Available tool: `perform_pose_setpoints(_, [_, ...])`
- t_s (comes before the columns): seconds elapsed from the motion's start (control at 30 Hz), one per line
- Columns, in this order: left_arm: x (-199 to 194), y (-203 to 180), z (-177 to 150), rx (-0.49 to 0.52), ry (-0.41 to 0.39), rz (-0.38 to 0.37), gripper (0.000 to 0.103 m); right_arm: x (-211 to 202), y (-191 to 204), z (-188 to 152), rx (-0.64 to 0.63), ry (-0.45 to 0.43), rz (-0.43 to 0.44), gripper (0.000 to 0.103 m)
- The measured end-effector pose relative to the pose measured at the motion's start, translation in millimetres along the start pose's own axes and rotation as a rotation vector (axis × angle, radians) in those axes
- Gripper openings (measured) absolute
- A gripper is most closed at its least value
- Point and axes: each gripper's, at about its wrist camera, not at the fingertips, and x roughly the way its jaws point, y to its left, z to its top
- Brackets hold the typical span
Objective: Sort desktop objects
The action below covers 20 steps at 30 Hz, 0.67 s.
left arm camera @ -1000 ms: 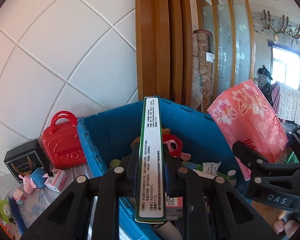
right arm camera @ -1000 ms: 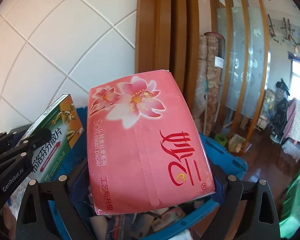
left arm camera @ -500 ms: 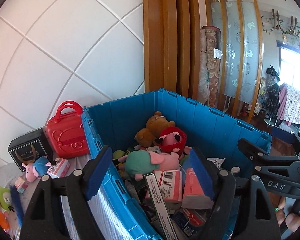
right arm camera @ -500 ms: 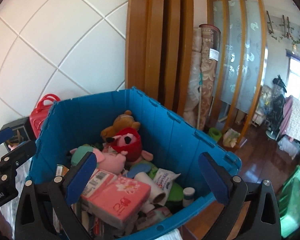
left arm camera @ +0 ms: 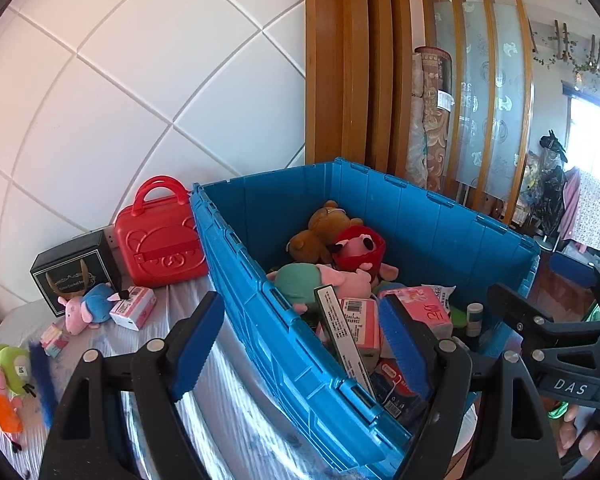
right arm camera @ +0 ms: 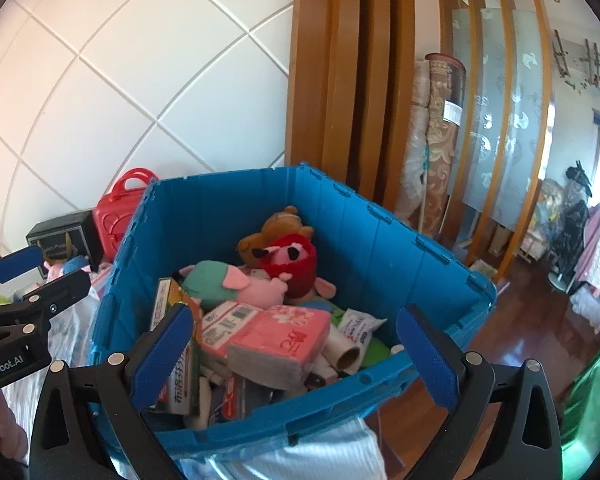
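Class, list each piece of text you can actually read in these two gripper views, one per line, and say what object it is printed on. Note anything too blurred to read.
"DAS": on the right gripper, seen from the left wrist view.
"enRobot.AI", first letters cut off: on the left gripper, seen from the right wrist view.
Red Chinese brand characters on the pink tissue pack: not clearly legible.
Green medicine box: Chinese print, too blurred.
Black box: gold lettering, too small.
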Motion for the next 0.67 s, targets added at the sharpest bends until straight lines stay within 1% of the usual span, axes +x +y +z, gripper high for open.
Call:
perform_pose_setpoints(0.17, [-14.1, 9.4, -6.1, -0.011, 0.006, 0.024, 0.079, -12.6, 9.3, -3.6, -0.006, 0.002, 0.004, 0.103])
perform_pose_setpoints(0.3, [-19.8, 20.5, -12.0, -0.034, 0.023, 0.016, 0.079, -19.7, 18.0, -4.6, -0.007, 0.001, 0.03, 0.103])
perform_pose_setpoints(0.37, [-21.5, 24.0, -13.0, -0.037, 0.025, 0.017, 0.079, -19.9, 24.4, -6.0, -0.021, 0.004, 0.039, 0.103])
perform_pose_setpoints(0.5, [-25.3, 30.1, -13.3, -0.043, 0.02, 0.043, 0.079, -16.6, 35.3, -7.3, -0.035, 0.02, 0.054, 0.103])
perform_pose_setpoints(0.67, [-30.0, 36.5, -16.5, -0.046, 0.013, 0.068, 0.079, -13.6, 40.0, -7.2, -0.034, 0.029, 0.062, 0.103])
